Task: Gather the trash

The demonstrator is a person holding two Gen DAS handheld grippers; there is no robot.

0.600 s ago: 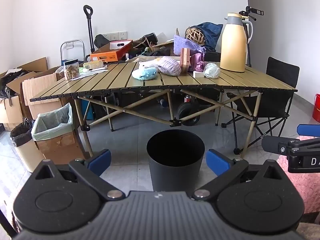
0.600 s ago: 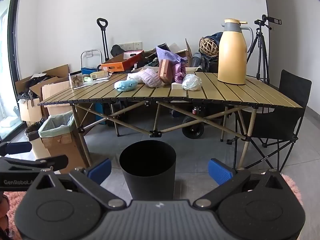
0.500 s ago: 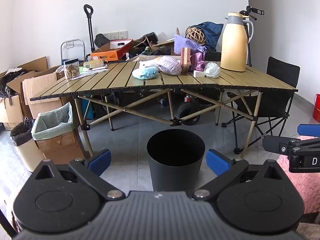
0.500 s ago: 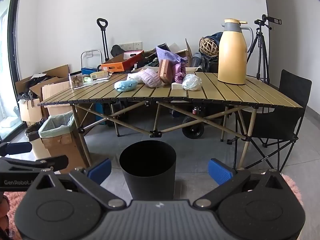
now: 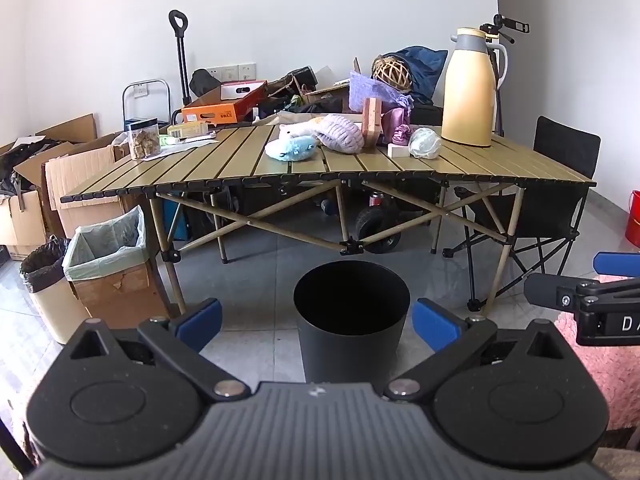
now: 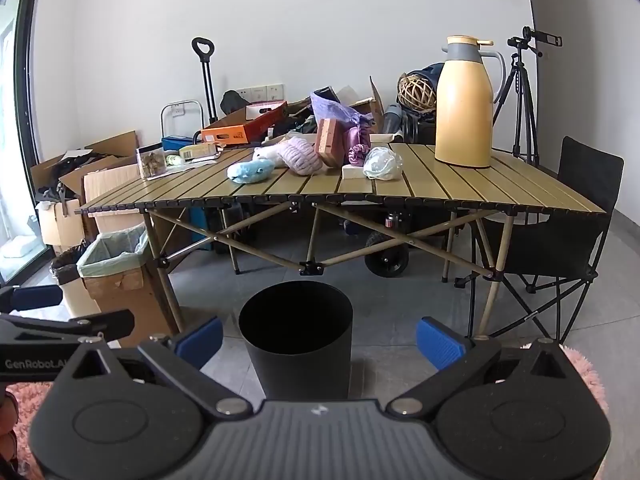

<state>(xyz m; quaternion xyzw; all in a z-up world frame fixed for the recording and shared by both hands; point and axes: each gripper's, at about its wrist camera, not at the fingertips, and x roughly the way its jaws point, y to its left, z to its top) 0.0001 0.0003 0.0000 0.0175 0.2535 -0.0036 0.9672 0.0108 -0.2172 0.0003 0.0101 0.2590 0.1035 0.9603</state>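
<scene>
A black round bin stands on the grey floor in front of a folding slat table; it also shows in the right wrist view. On the table lie a crumpled clear plastic bag, a small white block, a blue plush and a purple knit item. My left gripper is open and empty, low before the bin. My right gripper is open and empty, beside it to the right.
A tall yellow thermos stands at the table's right end, a snack jar at its left. A lined cardboard box bin and a bagged bin stand left of the table. A black folding chair stands right. A pink rug lies near right.
</scene>
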